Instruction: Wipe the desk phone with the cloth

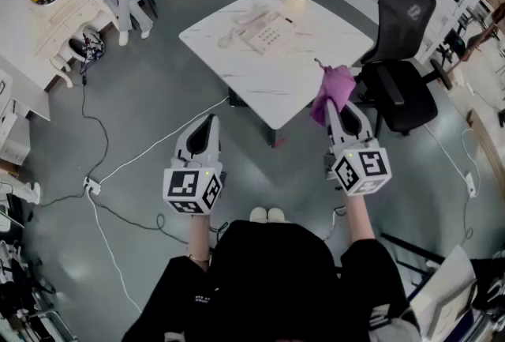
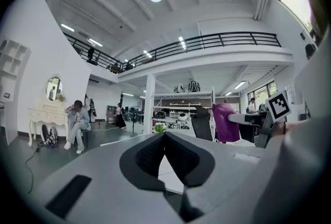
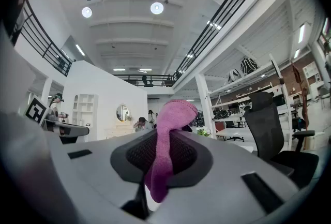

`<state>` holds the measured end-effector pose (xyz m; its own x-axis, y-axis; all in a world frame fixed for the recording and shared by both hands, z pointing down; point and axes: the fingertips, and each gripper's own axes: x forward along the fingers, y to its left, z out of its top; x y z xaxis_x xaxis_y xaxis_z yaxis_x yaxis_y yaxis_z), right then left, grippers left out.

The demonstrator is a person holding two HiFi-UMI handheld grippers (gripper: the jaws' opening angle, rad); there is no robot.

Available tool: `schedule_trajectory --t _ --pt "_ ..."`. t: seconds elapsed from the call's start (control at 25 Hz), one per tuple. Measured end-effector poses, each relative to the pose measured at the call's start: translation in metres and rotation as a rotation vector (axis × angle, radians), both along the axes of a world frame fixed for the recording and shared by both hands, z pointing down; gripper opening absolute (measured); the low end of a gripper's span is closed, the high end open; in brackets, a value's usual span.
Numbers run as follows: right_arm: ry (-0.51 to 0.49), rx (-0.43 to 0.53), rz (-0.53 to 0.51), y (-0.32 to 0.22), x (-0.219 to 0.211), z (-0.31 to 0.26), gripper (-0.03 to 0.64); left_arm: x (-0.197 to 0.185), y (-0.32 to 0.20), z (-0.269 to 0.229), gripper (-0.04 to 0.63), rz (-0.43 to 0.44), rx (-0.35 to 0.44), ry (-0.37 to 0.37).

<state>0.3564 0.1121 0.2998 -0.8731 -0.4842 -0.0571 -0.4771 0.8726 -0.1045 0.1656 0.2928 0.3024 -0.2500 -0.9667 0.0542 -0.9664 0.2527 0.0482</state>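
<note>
The left tool (image 1: 207,125) was clenched on nothing, its jaws met at the tips, and it hung over the floor (image 1: 158,95) short of the white tabletop (image 1: 316,64). The desk phone (image 1: 266,30) lay untouched on the far half of that tabletop, ahead of both tools and roughly between their lines, its body slanted across the head view with the handset on its left side. The right tool (image 1: 335,106) pinched the purple cloth (image 1: 334,87) between its jaws, a fold standing above them and a tail hanging below. It hovered at the tabletop's near right edge, so the phone lay forward and to its left. The wiping looked not yet begun, and the right tool seemed the one placed to reach in.
</note>
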Motion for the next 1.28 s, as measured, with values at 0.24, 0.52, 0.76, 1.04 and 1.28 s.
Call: schedule_trajectory --t 0.24,0.52,0.76,1.04,1.28 --pt "-0.003 -0.002 -0.005 -0.004 0.003 0.001 0.037 0.003 -0.003 0.0 -0.003 -0.007 -0.002 0.0" --pt "-0.011 -0.001 -0.014 -0.013 0.005 -0.001 0.037 0.011 -0.011 0.001 -0.003 -0.015 -0.005 0.005" --pt "-0.017 -0.003 -0.033 -0.02 0.009 0.002 0.037 0.023 -0.02 0.004 -0.003 -0.027 -0.009 0.012" --pt "-0.016 -0.017 -0.037 -0.032 0.008 0.008 0.037 0.028 -0.027 0.009 -0.003 -0.041 -0.018 0.018" --pt "-0.017 -0.031 -0.041 -0.044 0.0 0.013 0.038 0.021 -0.038 0.009 -0.003 -0.052 -0.023 0.016"
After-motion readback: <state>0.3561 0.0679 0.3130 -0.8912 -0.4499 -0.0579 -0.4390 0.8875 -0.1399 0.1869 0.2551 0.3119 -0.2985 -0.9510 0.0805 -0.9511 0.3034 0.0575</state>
